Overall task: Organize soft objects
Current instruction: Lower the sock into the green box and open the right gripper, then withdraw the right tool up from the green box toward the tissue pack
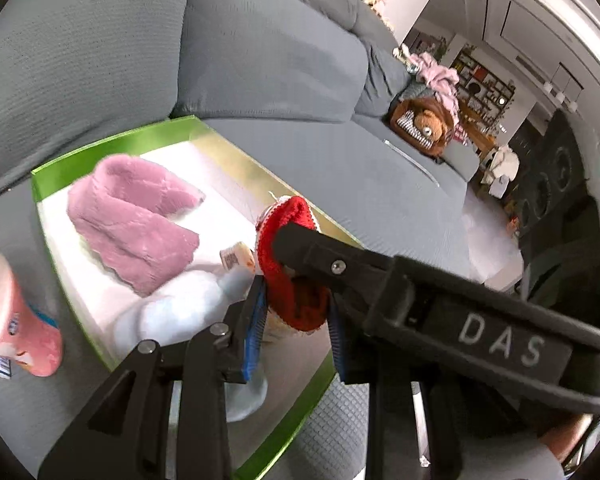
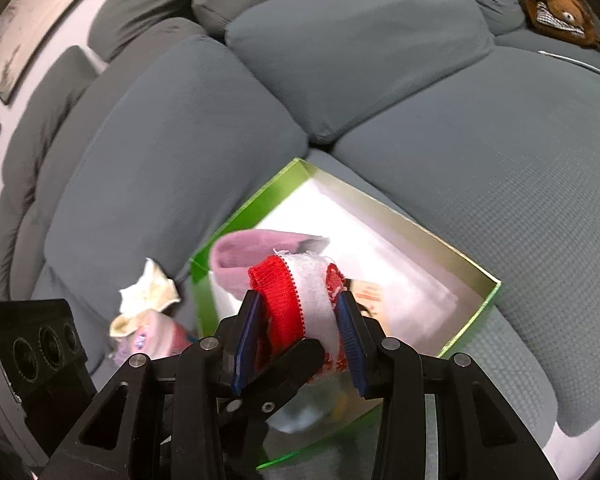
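Red-and-white sock [image 2: 300, 312] pinched by both grippers above green box [image 2: 476, 276] on grey sofa [image 2: 500, 152].
Left gripper [image 1: 296, 304] and right gripper [image 2: 296, 340] each clamp it; lower beside pink sock [image 1: 132, 220], then release together.

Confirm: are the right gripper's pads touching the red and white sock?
Touching. Right wrist view: both blue pads press the red and white sock.
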Demonstrator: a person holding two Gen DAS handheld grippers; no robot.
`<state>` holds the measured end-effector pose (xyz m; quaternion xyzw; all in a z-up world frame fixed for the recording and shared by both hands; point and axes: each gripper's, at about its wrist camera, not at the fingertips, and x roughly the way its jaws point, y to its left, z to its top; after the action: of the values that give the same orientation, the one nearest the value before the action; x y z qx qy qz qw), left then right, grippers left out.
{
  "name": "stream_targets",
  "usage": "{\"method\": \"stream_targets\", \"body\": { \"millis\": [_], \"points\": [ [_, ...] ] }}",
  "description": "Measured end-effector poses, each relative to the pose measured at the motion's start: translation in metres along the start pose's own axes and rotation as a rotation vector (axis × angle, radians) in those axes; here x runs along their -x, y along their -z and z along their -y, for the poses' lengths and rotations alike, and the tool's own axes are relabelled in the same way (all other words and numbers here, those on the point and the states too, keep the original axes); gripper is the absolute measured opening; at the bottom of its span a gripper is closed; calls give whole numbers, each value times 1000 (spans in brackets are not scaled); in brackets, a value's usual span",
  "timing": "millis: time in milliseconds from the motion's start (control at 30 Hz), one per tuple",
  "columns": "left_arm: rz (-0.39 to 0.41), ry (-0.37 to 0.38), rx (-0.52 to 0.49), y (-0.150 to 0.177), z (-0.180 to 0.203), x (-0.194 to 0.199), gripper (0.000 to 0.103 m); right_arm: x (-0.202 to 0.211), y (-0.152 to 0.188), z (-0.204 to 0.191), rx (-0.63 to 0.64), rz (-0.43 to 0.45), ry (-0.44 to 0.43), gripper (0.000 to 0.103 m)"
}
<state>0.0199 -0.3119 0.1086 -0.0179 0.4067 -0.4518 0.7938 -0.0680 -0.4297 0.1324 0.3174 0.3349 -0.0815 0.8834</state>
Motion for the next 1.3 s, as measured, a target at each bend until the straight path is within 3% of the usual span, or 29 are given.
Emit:
{"method": "stream_targets", "body": {
  "millis": [233,467,633,967,1067,1133,1300],
  "points": [
    [-43,-5,33,4,-2,-16,26,-11,0,6,-2,-30,86,42],
    [-46,-15,49,5,0,-15,31,-12,1,9,-11,-25,105,42],
    [-23,-18,61,7,0,-4,52,-3,-1,7,-11,9,108,42],
    [100,-20,80,13,-8,61,83,21,-1,-16,40,88,111,76],
    [150,-38,89,20,-12,86,89,27,1,-29,73,109,118,77],
    [177,-60,104,26,-18,105,98,29,3,-39,99,122,125,87],
    [257,-123,134,45,-36,152,102,35,9,-62,159,154,129,90]
  ]
}}
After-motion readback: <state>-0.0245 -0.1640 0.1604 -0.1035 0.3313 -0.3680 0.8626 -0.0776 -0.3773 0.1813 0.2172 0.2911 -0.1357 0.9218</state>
